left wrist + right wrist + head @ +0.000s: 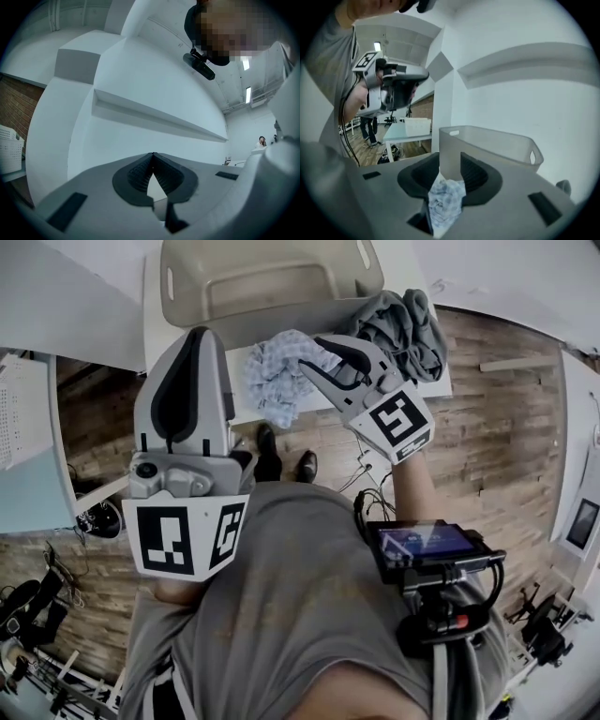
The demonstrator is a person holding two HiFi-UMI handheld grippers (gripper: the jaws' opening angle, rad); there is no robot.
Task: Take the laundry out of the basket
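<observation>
The grey laundry basket (272, 282) stands on the white table (242, 385), and its inside looks bare. My right gripper (314, 357) is shut on a blue-and-white patterned cloth (277, 371), which hangs in the air in front of the basket, over the table's near edge. In the right gripper view the cloth (446, 201) sits bunched deep between the jaws of the right gripper (450, 159), with the basket (487, 145) behind. A crumpled grey garment (408, 329) lies on the table right of the basket. My left gripper (197, 338) is held up to the left, shut and holding nothing (152, 157).
Below the table's near edge the person's shoes (281, 460) stand on the wooden floor. A light table (28, 427) lies at the far left. In the right gripper view a second table with a white basket (412, 126) stands further back, with people beyond it.
</observation>
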